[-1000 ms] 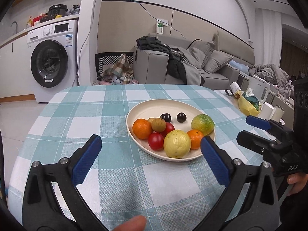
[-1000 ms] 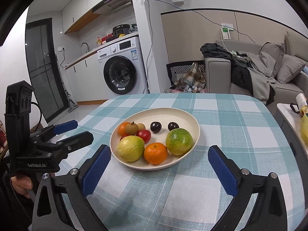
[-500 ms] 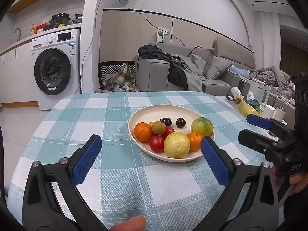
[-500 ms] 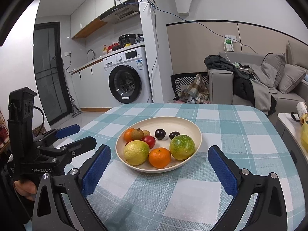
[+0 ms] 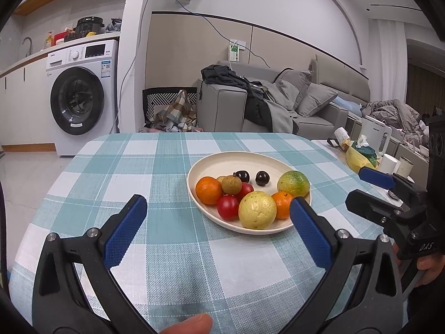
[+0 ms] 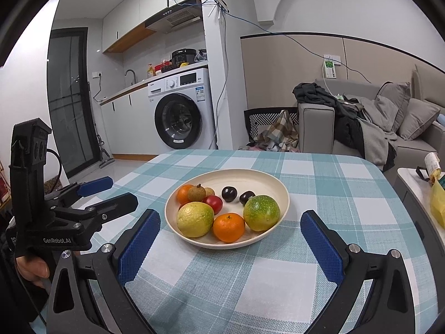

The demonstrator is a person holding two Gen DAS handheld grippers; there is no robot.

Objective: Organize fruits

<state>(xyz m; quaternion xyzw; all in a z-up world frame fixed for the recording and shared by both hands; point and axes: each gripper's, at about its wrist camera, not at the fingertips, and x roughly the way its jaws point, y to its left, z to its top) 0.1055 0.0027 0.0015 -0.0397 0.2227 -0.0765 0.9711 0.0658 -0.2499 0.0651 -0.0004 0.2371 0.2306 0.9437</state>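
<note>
A cream plate (image 5: 222, 156) on the checked tablecloth holds several fruits. They include a yellow-green fruit (image 5: 257, 213), two oranges (image 5: 208, 190), a green-orange fruit (image 5: 293, 183), red tomatoes (image 5: 227, 207), a brown longan (image 5: 231, 184) and two dark plums (image 5: 262, 178). My left gripper (image 5: 217, 199) is open, just short of the plate's near rim, with nothing in it. My right gripper (image 6: 230, 215) is open and empty too, facing the plate (image 6: 242, 171) from its other near side. Each gripper shows in the other's view: the right gripper (image 5: 356, 186) and the left gripper (image 6: 122, 190).
The teal and white tablecloth (image 5: 139, 167) covers a round-cornered table. A side table (image 5: 333, 146) to the right carries a yellow bag (image 5: 358, 161), a white kettle (image 5: 375, 136) and cups. A washing machine (image 5: 80, 97) and a grey sofa (image 5: 278, 105) stand beyond.
Both grippers have sunk a little and look across the table at a flatter angle. The plate and fruit have not moved, and both grippers have stayed open.
</note>
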